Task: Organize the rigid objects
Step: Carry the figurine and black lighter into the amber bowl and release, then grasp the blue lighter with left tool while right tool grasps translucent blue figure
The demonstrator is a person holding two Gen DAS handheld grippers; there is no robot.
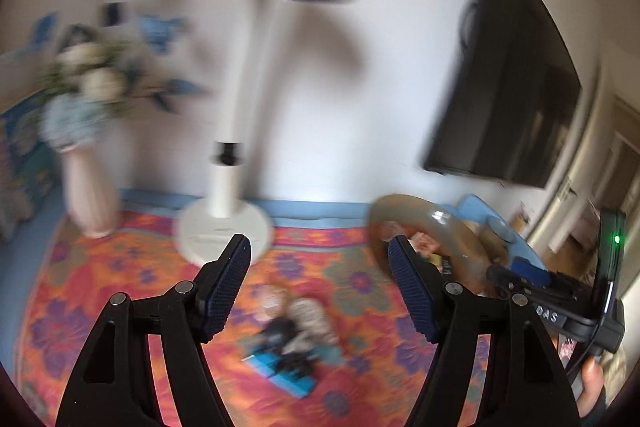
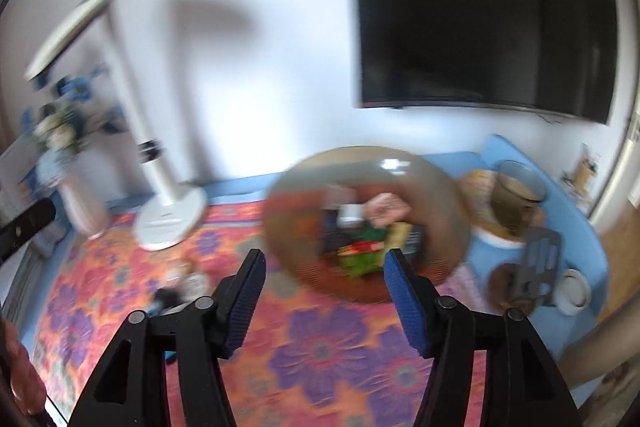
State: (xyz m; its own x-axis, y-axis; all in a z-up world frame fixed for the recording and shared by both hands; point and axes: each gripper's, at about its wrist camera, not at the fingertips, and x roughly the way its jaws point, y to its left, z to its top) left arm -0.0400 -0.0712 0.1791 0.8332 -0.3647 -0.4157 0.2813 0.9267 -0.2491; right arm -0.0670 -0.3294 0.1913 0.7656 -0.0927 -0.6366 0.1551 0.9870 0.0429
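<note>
Lettering: "DAS", white capitals, start cut off, on the black body of the right gripper point(image 1: 516, 277), seen in the left wrist view.
Elsewhere: blurred, nothing legible.

My left gripper point(image 1: 320, 259) hangs with jaws apart and empty over a flowered cloth point(image 1: 120, 291). Ahead, blurred: small objects point(image 1: 288, 339), a white lamp point(image 1: 236, 147), a brown glass bowl point(image 1: 440, 227).

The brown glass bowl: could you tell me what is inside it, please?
The brown glass bowl holds blurred small items: something green and red, a pink packet, a white box. What lies beneath them is covered.
</note>
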